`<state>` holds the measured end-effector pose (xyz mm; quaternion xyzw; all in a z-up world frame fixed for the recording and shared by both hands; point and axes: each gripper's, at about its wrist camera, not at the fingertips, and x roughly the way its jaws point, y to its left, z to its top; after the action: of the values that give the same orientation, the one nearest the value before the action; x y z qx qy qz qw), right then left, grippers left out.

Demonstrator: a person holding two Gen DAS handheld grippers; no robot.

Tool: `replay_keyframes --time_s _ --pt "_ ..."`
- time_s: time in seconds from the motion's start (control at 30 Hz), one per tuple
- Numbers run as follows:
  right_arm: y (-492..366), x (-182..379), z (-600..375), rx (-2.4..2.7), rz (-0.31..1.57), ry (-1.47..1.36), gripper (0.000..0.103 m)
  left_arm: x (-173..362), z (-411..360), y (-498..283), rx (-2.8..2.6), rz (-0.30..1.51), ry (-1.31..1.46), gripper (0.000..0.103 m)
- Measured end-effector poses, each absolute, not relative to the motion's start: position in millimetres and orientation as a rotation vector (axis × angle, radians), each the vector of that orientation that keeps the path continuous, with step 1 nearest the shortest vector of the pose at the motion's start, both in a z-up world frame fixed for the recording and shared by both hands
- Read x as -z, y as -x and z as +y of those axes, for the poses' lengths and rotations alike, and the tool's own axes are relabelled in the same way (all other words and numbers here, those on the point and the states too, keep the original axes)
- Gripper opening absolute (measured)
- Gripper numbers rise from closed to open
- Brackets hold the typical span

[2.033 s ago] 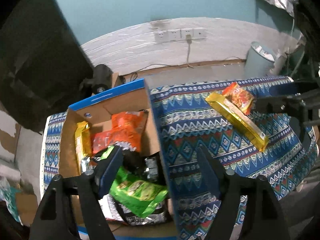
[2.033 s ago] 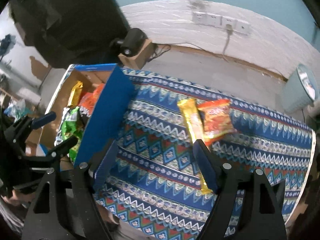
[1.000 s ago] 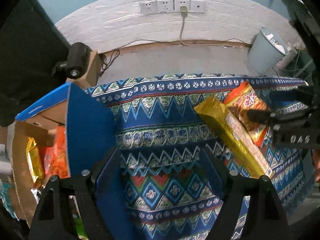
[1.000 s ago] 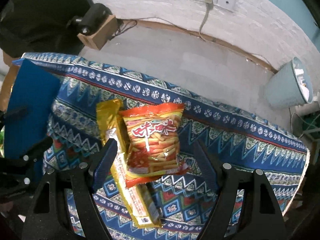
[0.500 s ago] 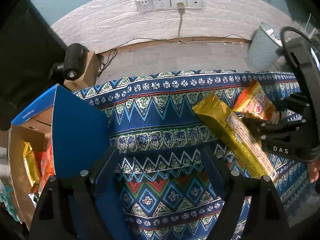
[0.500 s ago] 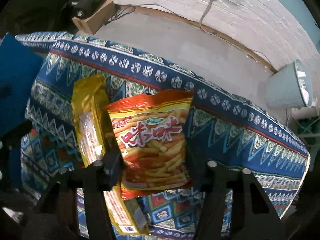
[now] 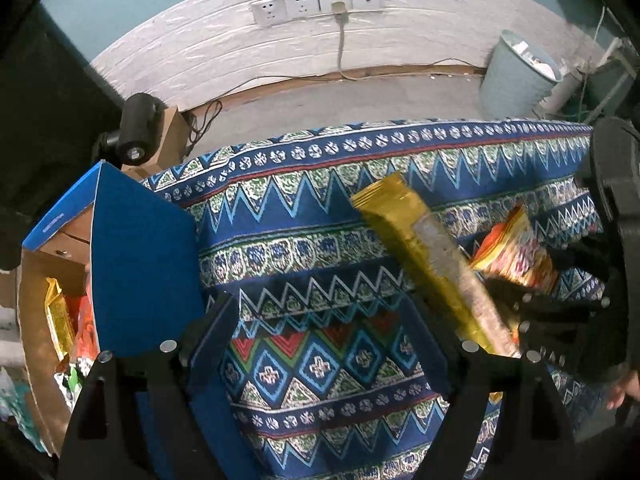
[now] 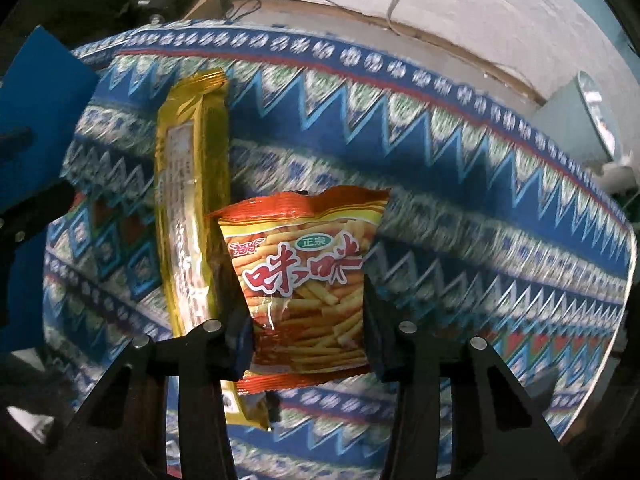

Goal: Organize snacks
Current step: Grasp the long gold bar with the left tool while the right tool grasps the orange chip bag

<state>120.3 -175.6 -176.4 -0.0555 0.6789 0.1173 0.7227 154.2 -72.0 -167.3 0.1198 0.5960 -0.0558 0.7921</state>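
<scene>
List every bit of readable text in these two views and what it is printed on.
"咪咪": large red characters on the orange snack bag, between the right gripper's closing jaws.
"正宗": green oval badge on the same bag.
Small logo at the bag's upper left: too small to read.
Fine print on the yellow pack: blurred.
White print on the box's blue rim: too small to read.
Nothing else is legible.

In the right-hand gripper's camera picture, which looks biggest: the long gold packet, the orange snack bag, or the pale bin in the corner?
1. Orange snack bag, though it sits closest to the lens.
2. Long gold packet, close behind; longer but narrower.
3. Pale bin, smallest, farther off and cut off.
</scene>
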Motion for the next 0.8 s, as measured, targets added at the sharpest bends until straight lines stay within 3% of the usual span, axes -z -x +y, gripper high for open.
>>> replay_keyframes --time_s 0.53,0.8 --pt "-68.6 157.0 -198.5 -0.265 1.456 0.075 0.043 188.2 -80.0 -136.7 0.128 1.375 0.063 0.085" --pt "-60.6 154.7 -247.2 -0.209 1.439 0.036 0.043 206.5 -100.0 -136.8 0.095 1.405 0.072 0.085"
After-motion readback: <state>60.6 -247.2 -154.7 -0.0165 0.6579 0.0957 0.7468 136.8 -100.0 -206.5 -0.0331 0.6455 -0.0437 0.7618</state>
